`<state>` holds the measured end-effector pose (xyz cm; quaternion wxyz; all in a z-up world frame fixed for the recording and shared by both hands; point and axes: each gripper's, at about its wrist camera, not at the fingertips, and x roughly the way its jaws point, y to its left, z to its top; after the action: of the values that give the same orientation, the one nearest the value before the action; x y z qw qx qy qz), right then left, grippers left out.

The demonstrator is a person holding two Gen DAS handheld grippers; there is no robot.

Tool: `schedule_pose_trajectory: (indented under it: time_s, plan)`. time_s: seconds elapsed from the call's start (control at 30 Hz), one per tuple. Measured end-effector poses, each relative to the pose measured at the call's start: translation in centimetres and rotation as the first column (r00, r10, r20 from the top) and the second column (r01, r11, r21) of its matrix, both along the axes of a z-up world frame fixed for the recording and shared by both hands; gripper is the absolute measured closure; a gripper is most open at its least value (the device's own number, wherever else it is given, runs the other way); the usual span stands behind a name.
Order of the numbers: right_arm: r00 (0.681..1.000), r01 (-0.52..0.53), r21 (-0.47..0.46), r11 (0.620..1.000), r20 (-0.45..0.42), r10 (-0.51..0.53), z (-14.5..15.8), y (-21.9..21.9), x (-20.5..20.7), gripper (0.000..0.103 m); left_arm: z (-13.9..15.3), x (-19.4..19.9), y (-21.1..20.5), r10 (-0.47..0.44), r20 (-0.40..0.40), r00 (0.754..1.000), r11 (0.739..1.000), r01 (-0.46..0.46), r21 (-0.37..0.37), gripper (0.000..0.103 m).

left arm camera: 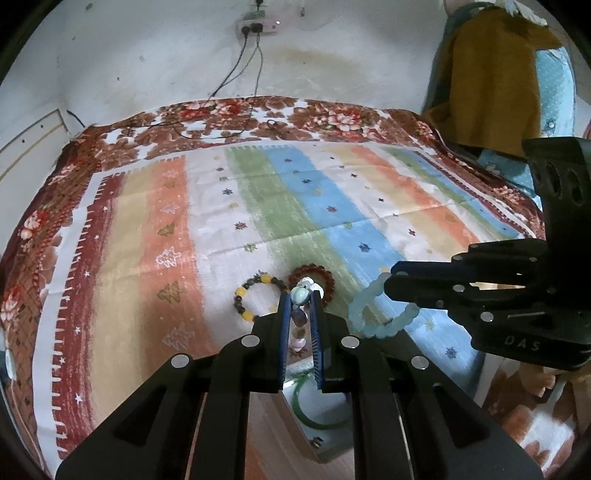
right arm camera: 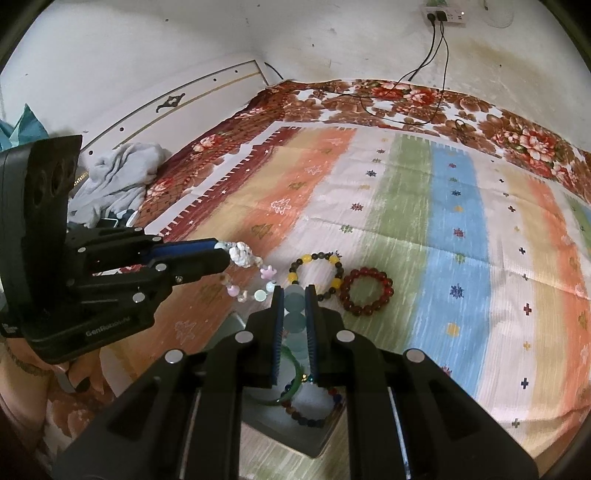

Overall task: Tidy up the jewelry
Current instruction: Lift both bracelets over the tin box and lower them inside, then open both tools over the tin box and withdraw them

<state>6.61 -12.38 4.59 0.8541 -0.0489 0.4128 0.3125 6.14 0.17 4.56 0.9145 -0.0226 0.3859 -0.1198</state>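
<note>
Pale beads of mixed shape make up the charm bracelet [left arm camera: 300,314] pinched between the blue pads of the left tool [left arm camera: 300,295]; in the right wrist view the same strand [right arm camera: 245,275] hangs in a loop from the tip of that tool [right arm camera: 225,254], clear of the cloth. Translucent aqua beads form the second bracelet [right arm camera: 295,314], clamped between the narrow jaws of the right tool [right arm camera: 294,291]; from the left wrist view its loop [left arm camera: 373,314] droops below the right tool's tip [left arm camera: 391,282]. Both tools are thus closed on a bracelet each and held above the bed. Below them sits a shallow grey tray [right arm camera: 317,439], which contains a green bangle [right arm camera: 288,384] and a multicoloured bead bracelet [right arm camera: 314,410]; whether the two touch is hard to tell. On the cloth beyond the tools lie a yellow-and-dark bead bracelet [right arm camera: 317,275] and, just beside it to the right, a dark red bead bracelet [right arm camera: 366,291]. These rest on a striped cloth [right arm camera: 454,229] spread over a floral blanket [right arm camera: 406,96] on the bed. Black cables [right arm camera: 432,48] run from a wall socket [right arm camera: 445,13] down onto the blanket, and a crumpled grey garment [right arm camera: 114,177] lies at the bed's left edge
</note>
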Motion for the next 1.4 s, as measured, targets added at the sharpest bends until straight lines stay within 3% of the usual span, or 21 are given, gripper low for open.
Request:
schedule_pose_trajectory:
  time_s: [0.67,0.73,0.77,0.97,1.17,1.4]
  plan:
    - [0.999,0.018,-0.026,1.000,-0.030,-0.018,-1.3,-1.0,-2.9,0.087,-2.3,-2.5,-2.5,-0.042,-0.051,0.998,0.999,0.043,0.020,0.091]
    - [0.999,0.030,-0.022,0.999,-0.023,-0.031,-1.2,-1.1,-2.8,0.061,-2.4,-2.4,-2.5,-0.034,-0.049,0.998,0.998,0.036,0.043,0.079]
    - [0.999,0.041,-0.019,0.999,-0.019,-0.042,-1.1,-1.3,-2.7,0.057,-2.4,-2.4,-2.4,-0.028,-0.047,0.999,0.998,0.030,0.051,0.073]
    - [0.996,0.084,-0.034,0.996,-0.031,-0.085,-1.5,-1.9,-1.8,0.056,-2.9,-1.7,-1.0,0.036,-0.056,0.998,0.997,-0.032,0.076,0.060]
    - [0.993,0.115,-0.054,0.992,-0.024,-0.117,-1.7,-2.2,-1.1,0.045,-2.9,-1.2,0.0,0.077,-0.046,0.996,0.993,-0.072,0.094,0.044]
    - [0.980,0.195,-0.090,0.977,-0.031,-0.199,-2.5,-3.1,0.7,0.033,-3.2,0.0,0.6,0.107,-0.037,0.994,0.988,-0.102,0.117,0.018]
